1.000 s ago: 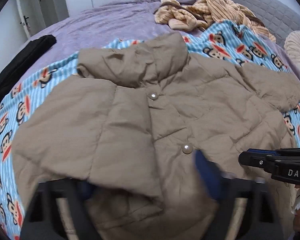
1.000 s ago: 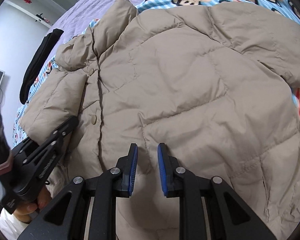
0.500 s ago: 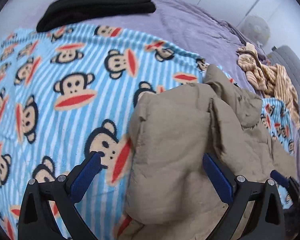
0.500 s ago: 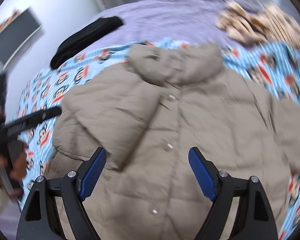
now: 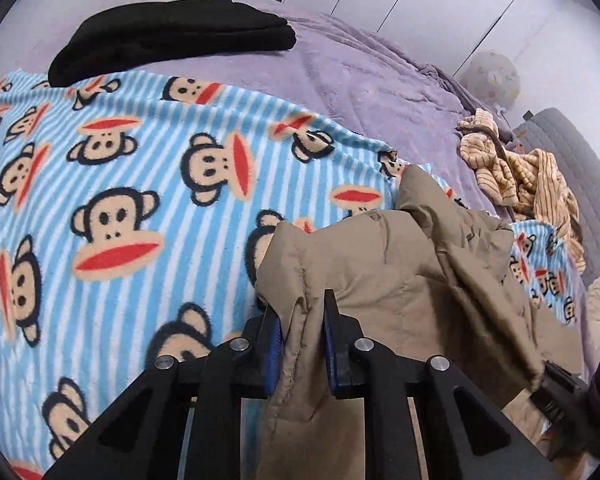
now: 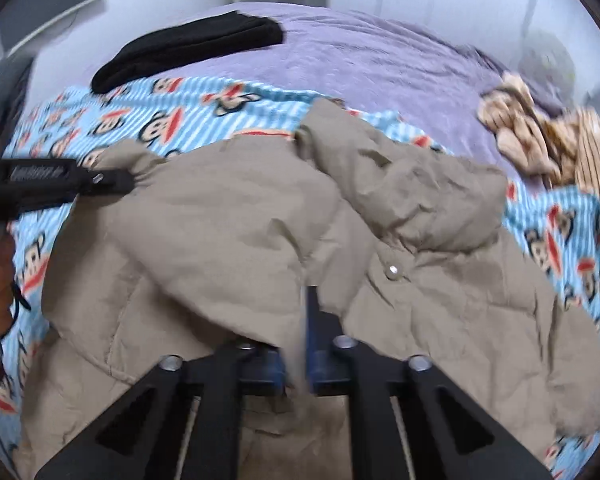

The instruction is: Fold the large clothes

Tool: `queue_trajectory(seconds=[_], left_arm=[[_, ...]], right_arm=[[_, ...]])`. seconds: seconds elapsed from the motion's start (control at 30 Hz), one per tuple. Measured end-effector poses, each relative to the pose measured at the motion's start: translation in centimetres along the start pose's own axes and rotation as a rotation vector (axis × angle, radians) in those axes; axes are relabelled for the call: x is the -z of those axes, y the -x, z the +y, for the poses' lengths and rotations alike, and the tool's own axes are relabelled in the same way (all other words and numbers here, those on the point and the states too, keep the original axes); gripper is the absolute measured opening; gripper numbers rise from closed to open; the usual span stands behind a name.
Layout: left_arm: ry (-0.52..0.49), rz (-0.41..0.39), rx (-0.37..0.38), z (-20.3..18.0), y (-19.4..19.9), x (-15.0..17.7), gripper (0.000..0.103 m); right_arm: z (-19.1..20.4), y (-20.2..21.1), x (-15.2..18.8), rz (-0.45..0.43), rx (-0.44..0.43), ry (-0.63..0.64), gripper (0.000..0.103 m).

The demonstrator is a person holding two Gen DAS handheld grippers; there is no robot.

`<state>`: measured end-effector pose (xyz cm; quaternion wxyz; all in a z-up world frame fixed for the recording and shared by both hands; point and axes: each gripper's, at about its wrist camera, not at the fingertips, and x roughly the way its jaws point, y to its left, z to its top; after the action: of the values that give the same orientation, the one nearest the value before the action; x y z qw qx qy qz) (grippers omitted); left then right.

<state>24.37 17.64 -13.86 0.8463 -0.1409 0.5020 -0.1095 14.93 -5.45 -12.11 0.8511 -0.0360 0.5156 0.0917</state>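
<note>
Broadly, the purple bedspread (image 5: 380, 80) fills the far half of both views, running out to white wardrobe doors (image 5: 400, 4) at twelve o'clock and a grey padded headboard (image 5: 572, 168) at three o'clock. Over it lies one striped monkey-print blanket (image 5: 100, 200), its far edge crossing the left wrist view from nine toward two o'clock, with bare blanket open on the whole left side. One tan puffer jacket (image 6: 260, 240) lies on that blanket, spreading from centre to five o'clock in the right wrist view; one snap button (image 6: 392, 269) shows there. One black folded garment (image 5: 172, 36) sits at eleven o'clock on the bedspread, well apart from the jacket, and one striped beige garment (image 5: 520, 172) is heaped at two o'clock near the headboard.

The left gripper (image 5: 302, 332) is nearly closed, its blue pads pinching a stitched edge of the jacket's sleeve. In the right wrist view it appears at nine o'clock, clamped on the sleeve end. The right gripper (image 6: 300, 344) is blurred; its fingers stand close together at a fold of the jacket, but whether fabric is caught between them cannot be told.
</note>
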Motion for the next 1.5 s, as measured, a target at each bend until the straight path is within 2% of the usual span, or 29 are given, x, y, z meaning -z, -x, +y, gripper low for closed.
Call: queue_trajectory(seconds=[0.1,0.2,0.27,0.37,0.4,0.43,0.53,0.57,0.63,0.73,0.8,0.87,0.93,0.97,1.0,1.03,1.07,1.17,1.3,1.37,1.5], left_arm=[[0.009,0.033,-0.04,1.2,-1.7,0.3,0.02],[0.056,0.049,-0.087,2.2,-3.2,1.0,0.02],[0.088,0.04,-0.134,2.7,-3.2,1.4,0.021],[0.101,0.018,-0.24,3.1,-1.7,0.8,0.029],[0.092,0.001,-0.3,3.2,-0.8,0.5,0.029],[0.08,-0.012,-0.328,3.5,0.1,0.3,0.029],[0.051,-0.029,-0.287,3.7,2.9,0.5,0.029],[0.031,-0.024,-0.269,3.4,3.5,0.7,0.029],[-0.031,-0.015,-0.248,1.8,4.2,1.5,0.029],[-0.106,0.021,-0.214,-0.9,3.5,3.4,0.029],[-0.128,0.064,-0.219,-1.9,1.9,4.8,0.029],[-0.14,0.091,-0.255,-2.1,0.1,6.4,0.029],[-0.141,0.103,-0.297,-1.5,-1.3,7.5,0.029],[-0.13,0.095,-0.296,-1.1,-1.5,7.8,0.039],[-0.118,0.082,-0.316,-0.6,-1.4,7.9,0.061],[-0.104,0.07,-0.352,-0.1,-1.3,7.9,0.07],[-0.089,0.07,-0.349,0.4,-1.2,7.9,0.074],[-0.065,0.092,-0.316,1.1,-0.9,7.6,0.074],[-0.111,0.087,-0.356,-0.2,0.3,7.4,0.074],[-0.129,0.081,-0.342,-1.1,1.2,7.4,0.074],[-0.187,0.092,-0.325,-3.1,2.6,7.9,0.074]], right_arm=[[-6.9,0.5,1.7,-0.021,-0.078,-0.334,0.006],[-12.4,-1.6,5.6,0.064,-0.183,-0.646,0.007],[-14.4,-3.3,8.1,0.111,-0.217,-0.762,0.006],[-15.7,-3.6,9.7,0.105,-0.285,-0.846,0.006],[-15.8,-3.3,9.7,0.112,-0.287,-0.846,0.006],[-15.9,-2.9,9.6,0.125,-0.293,-0.835,0.006],[-16.1,-1.5,9.9,0.178,-0.316,-0.785,0.011],[-16.0,-0.5,10.0,0.184,-0.302,-0.745,0.014],[-15.6,2.3,9.7,0.123,-0.219,-0.643,0.015],[-15.8,4.9,8.7,0.014,-0.111,-0.553,0.015],[-16.6,5.0,7.3,-0.019,-0.114,-0.552,0.015],[-16.7,3.8,6.2,-0.005,-0.15,-0.534,0.015],[-15.6,1.9,5.7,0.035,-0.139,-0.469,0.015],[-15.3,0.6,5.9,0.075,-0.12,-0.45,0.015],[-15.0,-0.7,6.4,0.113,-0.115,-0.454,0.015],[-14.9,-1.8,7.0,0.138,-0.125,-0.466,0.01],[-15.3,-2.4,7.8,0.146,-0.133,-0.485,0.009],[-16.2,-2.2,8.7,0.126,-0.143,-0.531,0.006],[-17.2,-0.7,9.1,0.137,-0.106,-0.567,0.006],[-17.4,0.4,9.4,0.143,-0.099,-0.587,0.011],[-17.3,2.4,10.8,0.153,-0.113,-0.637,0.012]])
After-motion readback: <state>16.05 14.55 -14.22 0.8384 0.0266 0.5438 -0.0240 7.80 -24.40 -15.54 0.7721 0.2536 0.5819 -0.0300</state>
